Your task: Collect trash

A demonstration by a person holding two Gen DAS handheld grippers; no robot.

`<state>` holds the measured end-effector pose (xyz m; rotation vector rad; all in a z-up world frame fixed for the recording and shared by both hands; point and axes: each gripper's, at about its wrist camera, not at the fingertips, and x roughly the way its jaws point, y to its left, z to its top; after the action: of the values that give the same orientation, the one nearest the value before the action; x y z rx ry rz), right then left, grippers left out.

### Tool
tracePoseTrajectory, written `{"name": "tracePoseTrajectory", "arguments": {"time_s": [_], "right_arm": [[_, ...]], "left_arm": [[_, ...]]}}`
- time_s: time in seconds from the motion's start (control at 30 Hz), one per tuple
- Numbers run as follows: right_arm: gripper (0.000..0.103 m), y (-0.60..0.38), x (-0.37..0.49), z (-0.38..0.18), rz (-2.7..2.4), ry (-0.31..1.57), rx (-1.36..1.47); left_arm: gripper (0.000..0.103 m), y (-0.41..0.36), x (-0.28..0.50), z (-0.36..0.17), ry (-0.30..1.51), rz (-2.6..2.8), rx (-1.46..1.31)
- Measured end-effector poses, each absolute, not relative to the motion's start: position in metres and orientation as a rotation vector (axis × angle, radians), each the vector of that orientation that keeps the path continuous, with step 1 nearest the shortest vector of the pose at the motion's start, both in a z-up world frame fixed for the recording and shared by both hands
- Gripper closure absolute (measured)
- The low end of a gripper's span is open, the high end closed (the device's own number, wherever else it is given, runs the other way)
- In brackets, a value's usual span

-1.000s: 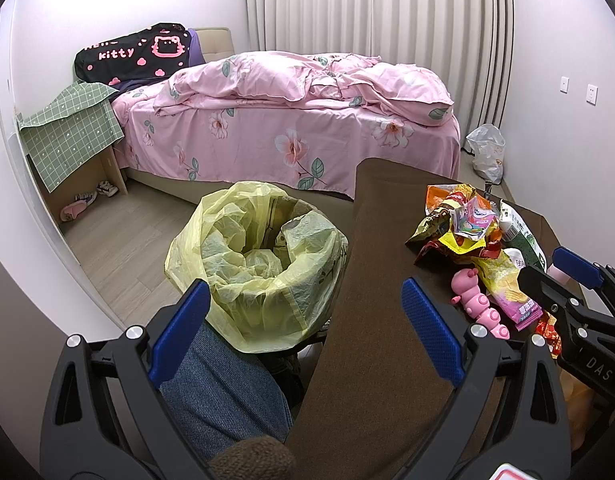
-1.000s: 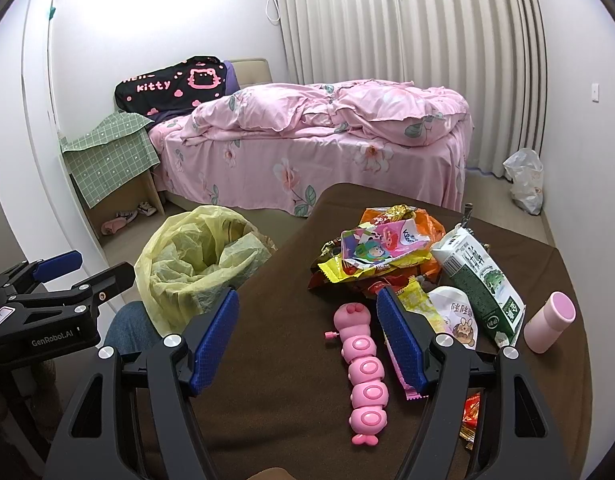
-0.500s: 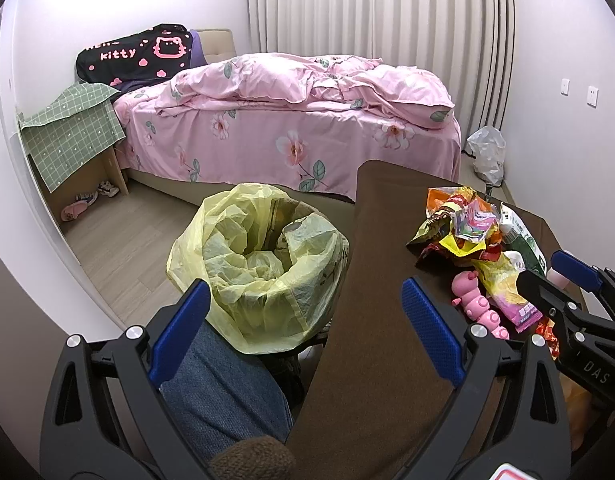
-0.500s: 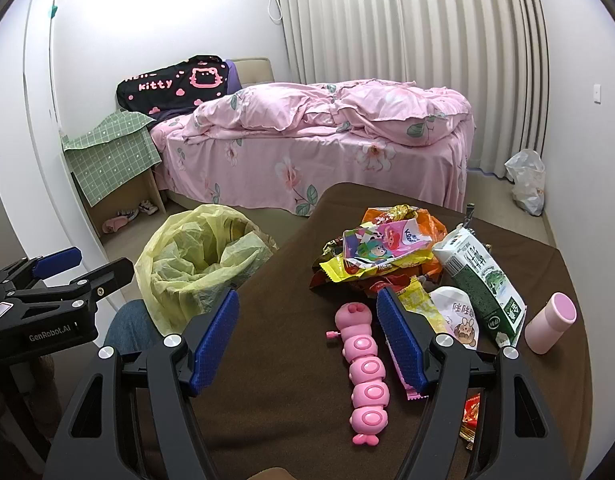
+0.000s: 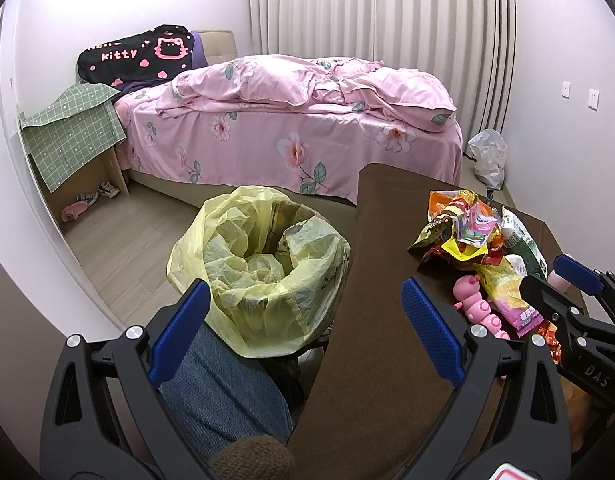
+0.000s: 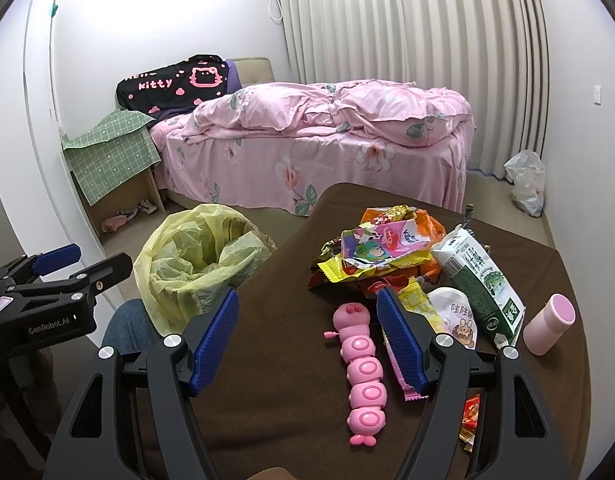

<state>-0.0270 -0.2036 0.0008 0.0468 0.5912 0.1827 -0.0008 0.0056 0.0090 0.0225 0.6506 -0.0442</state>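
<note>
Left view: we held left gripper [image 5: 303,322] spread, empty, above bin [image 5: 263,264]; bag looked bare of trash.

Right view: our right gripper [image 6: 307,338] spread, empty, over table [image 6: 267,360]; wrappers [image 6: 381,248], carton [image 6: 481,280] uncollected. We judged nothing done yet.

Right gripper [image 6: 307,336] gapes above the brown table [image 6: 275,412]; pink segmented caterpillar toy [image 6: 363,376] lies between its fingers; crumpled snack wrappers [image 6: 383,248] beyond.
</note>
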Motion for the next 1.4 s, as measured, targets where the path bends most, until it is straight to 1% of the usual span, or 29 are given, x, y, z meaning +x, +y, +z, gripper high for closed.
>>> {"name": "tracePoseTrajectory", "arguments": {"time_s": [0.17, 0.33, 0.6, 0.77, 0.83, 0.9, 1.07, 1.27, 1.3, 1.33, 1.4], "right_arm": [[0.035, -0.221, -0.026, -0.001, 0.151, 0.583, 0.042], [0.035, -0.259, -0.021, -0.004, 0.095, 0.576, 0.043], [0.035, -0.319, -0.012, -0.01, -0.014, 0.565, -0.005], [0.035, -0.351, 0.006, -0.025, -0.016, 0.599, -0.04], [0.035, -0.362, 0.018, -0.03, 0.044, 0.617, -0.052], [0.035, -0.367, 0.031, -0.034, 0.104, 0.64, -0.094], [0.035, -0.369, 0.074, -0.043, 0.226, 0.71, -0.181], [0.035, -0.36, 0.127, -0.066, 0.302, 0.821, -0.268], [0.036, -0.359, 0.135, -0.07, 0.317, 0.846, -0.258], [0.04, -0.359, 0.142, -0.074, 0.328, 0.867, -0.249], [0.042, -0.357, 0.148, -0.078, 0.326, 0.882, -0.252]], "left_arm": [[0.011, 0.003, 0.012, 0.009, 0.62, -0.073, 0.012], [0.011, -0.014, 0.034, 0.0, 0.624, -0.172, 0.022], [0.009, -0.079, 0.088, -0.013, 0.614, -0.435, 0.05], [0.009, -0.127, 0.132, -0.024, 0.687, -0.567, 0.078], [0.01, -0.148, 0.147, -0.026, 0.703, -0.61, 0.111], [0.016, -0.159, 0.152, -0.026, 0.715, -0.628, 0.115], [0.02, -0.161, 0.16, -0.036, 0.765, -0.642, 0.073], [0.023, -0.148, 0.158, -0.049, 0.812, -0.631, 0.071], [0.023, -0.146, 0.159, -0.05, 0.813, -0.629, 0.068], [0.023, -0.144, 0.159, -0.05, 0.815, -0.626, 0.064], [0.023, -0.141, 0.158, -0.05, 0.815, -0.624, 0.059]]}}
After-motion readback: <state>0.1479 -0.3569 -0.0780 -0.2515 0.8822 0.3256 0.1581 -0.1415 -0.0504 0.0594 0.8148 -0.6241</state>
